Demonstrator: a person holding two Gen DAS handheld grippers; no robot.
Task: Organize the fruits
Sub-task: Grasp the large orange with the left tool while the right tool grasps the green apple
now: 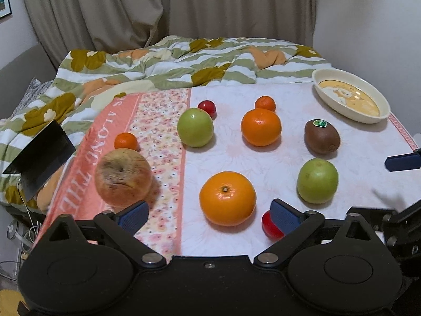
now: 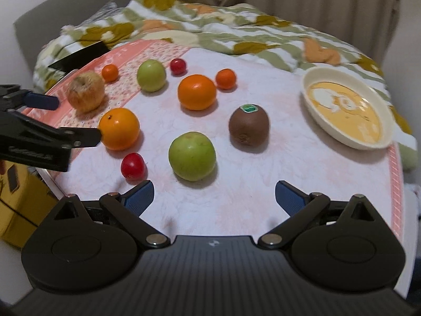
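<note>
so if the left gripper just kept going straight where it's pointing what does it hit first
Most likely the near big orange: it sits just ahead, between the open fingers of the left gripper. Depth is hard to judge, so the fingers could meet the tablecloth just short of it instead.

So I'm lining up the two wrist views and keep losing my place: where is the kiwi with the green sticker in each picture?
Left wrist view: the kiwi sits right of centre, below and left of the cream dish.
Right wrist view: the kiwi sits just right of centre, left of the cream dish.
Shared landmark: the cream dish, on the cloth's far right in both.
</note>
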